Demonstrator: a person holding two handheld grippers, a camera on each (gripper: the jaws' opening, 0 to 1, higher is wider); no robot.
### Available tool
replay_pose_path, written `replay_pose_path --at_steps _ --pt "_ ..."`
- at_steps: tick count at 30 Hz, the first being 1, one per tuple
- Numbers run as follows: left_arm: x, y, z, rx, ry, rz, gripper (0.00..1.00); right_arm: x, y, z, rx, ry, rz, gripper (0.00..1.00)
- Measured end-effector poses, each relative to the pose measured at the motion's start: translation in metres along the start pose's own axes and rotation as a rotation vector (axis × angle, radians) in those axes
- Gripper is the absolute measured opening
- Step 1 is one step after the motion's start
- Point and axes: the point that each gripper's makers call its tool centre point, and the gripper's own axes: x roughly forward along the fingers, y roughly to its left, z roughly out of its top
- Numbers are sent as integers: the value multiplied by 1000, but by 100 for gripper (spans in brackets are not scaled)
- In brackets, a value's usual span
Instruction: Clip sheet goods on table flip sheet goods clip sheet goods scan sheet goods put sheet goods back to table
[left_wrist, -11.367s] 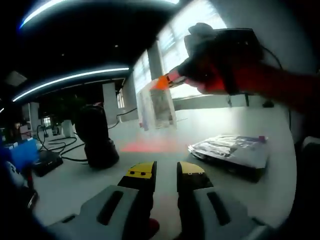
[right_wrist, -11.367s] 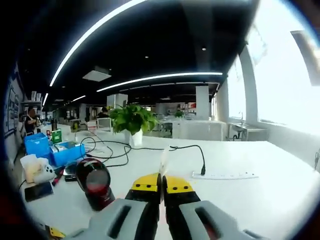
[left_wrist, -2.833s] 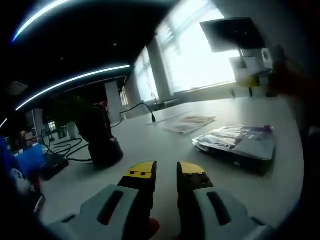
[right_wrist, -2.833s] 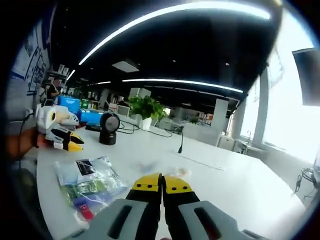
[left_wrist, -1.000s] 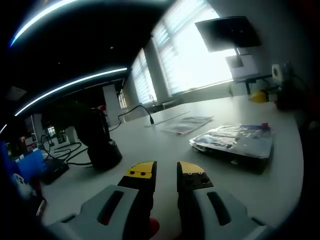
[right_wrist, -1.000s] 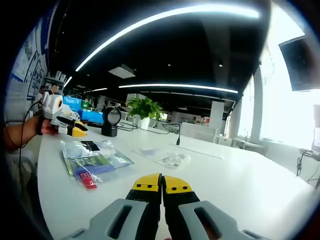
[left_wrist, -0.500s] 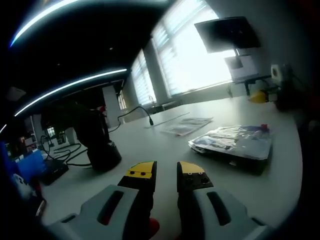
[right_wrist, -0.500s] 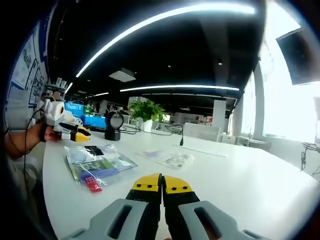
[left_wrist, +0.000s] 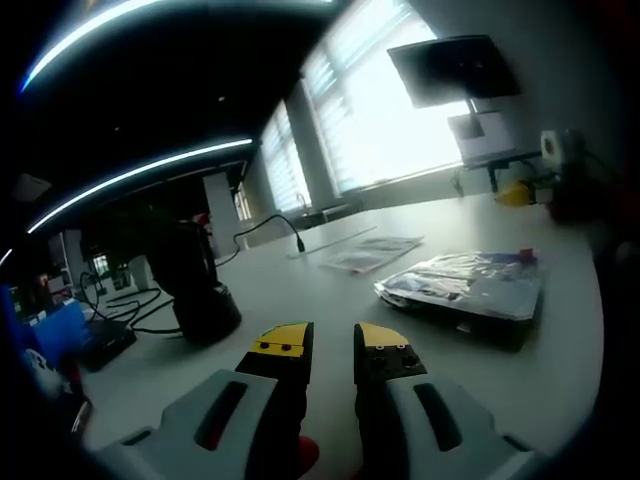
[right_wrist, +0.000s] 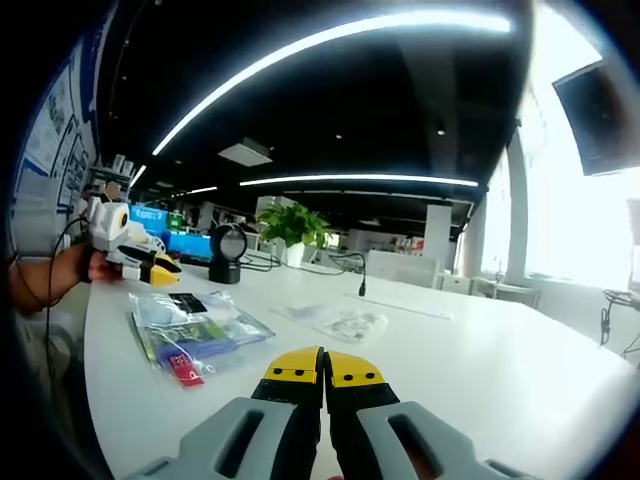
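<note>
A flat printed sheet packet lies on the white table, well beyond my left gripper, which stands open with nothing between its yellow-tipped jaws. In the right gripper view the same packet lies flat ahead of my right gripper, whose jaws are pressed shut with nothing in them. A black scanner on a stand is up and left of my left gripper and appears far off as the scanner. A hand holds the left gripper at the table's left end.
A pile of clear-bagged packets lies near the table's right edge, seen again as the pile. A second thin sheet lies beside the packet. A potted plant, cables and a power strip sit at the back.
Earlier the right gripper held the sheet packet up over the scanner; now the packet lies on the table. In the last second both views only drift slightly.
</note>
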Motion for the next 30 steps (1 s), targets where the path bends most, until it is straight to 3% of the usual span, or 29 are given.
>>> replay_pose_path --at_steps 30 --pt "1 -4 2 1 -3 -13 9 2 -5 -4 -56 17 -10 0"
